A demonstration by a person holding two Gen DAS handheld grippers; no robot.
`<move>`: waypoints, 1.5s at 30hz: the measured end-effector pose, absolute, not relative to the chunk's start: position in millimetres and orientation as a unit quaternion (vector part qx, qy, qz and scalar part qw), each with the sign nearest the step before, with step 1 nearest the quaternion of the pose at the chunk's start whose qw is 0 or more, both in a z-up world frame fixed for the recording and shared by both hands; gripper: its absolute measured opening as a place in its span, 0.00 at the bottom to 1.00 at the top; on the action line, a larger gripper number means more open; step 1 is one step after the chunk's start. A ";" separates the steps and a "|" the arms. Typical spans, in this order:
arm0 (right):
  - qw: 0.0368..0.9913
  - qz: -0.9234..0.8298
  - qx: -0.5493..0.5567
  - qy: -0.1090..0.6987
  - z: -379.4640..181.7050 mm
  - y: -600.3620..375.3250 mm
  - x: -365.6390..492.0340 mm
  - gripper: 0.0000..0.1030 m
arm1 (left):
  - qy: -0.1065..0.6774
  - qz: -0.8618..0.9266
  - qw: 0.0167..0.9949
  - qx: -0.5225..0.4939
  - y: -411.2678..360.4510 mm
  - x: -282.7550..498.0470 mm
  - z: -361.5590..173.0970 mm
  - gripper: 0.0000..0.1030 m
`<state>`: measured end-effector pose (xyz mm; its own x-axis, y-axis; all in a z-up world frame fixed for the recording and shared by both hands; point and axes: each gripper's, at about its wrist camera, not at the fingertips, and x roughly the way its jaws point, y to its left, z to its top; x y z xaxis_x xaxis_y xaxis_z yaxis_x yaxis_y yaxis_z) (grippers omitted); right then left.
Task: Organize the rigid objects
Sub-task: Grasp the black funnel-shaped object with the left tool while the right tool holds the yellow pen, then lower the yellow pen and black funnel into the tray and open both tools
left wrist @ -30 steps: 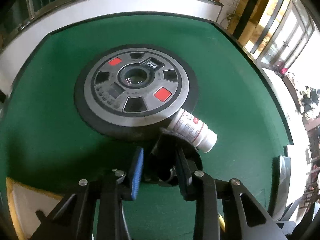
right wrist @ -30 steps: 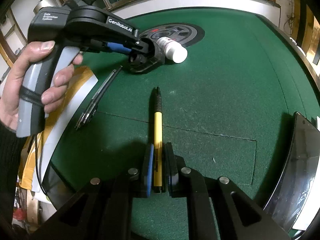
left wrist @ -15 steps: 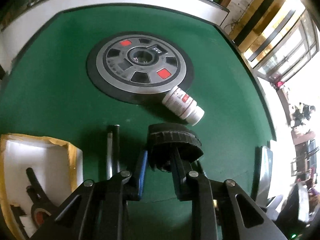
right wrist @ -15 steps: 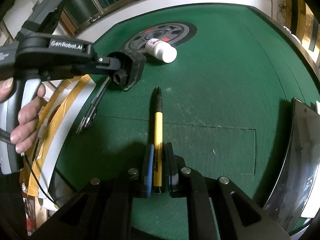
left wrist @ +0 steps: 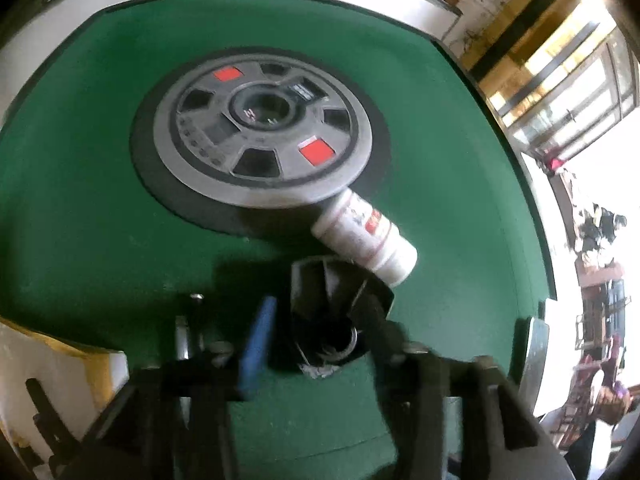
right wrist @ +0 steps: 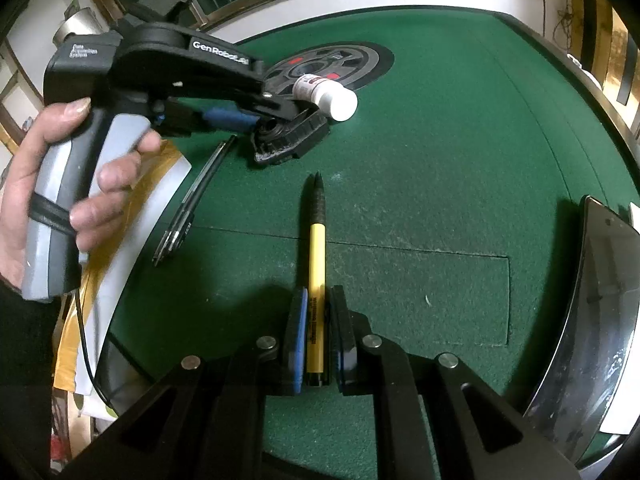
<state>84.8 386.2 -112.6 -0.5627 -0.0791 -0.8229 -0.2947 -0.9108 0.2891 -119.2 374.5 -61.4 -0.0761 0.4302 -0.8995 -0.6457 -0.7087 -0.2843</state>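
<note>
- We see our left gripper (right wrist: 276,120) low over the green felt table (right wrist: 440,160), its jaws having just been opening; they now stand apart around a black ridged part (right wrist: 290,140) (a cap or lens-hood shape; we cannot name it more closely).
- In the left wrist view the black ridged part (left wrist: 336,312) sits between the blue pad (left wrist: 258,344) and the opposite finger, with a gap on the blue pad's side; the view is blurred, so we cannot tell whether the other finger touches it.
- It rests on the felt just beside a white pill bottle (right wrist: 326,94), which lies on its side with its base against the rim of a round grey disc with red patches (left wrist: 264,136).
- A hand (right wrist: 60,184) grips the left gripper's grey handle at the left of the right wrist view.
- Our right gripper (right wrist: 318,332) is clamped tight on the back end of a yellow pen (right wrist: 317,264), whose black tip points away toward the black part.
- A dark slim pen (right wrist: 192,204) lies on the felt to the left of the yellow one, well apart from it, near the table's edge.
- A shiny metal tray (right wrist: 592,320) sits at the right edge.
</note>
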 end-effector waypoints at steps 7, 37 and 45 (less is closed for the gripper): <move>0.062 0.861 -0.463 0.201 -113.4 387.2 85.7 0.11 | 0.099 0.733 0.365 -0.566 375.6 -115.8 -67.3 0.42; -0.131 0.882 -0.402 0.209 -46.6 270.0 61.8 0.10 | -0.096 0.820 0.212 -0.523 60.8 -47.5 10.0 0.41; -0.174 0.864 -0.444 0.161 -54.2 207.6 21.5 0.10 | -0.106 0.814 0.189 -0.539 35.3 -53.4 -19.1 0.41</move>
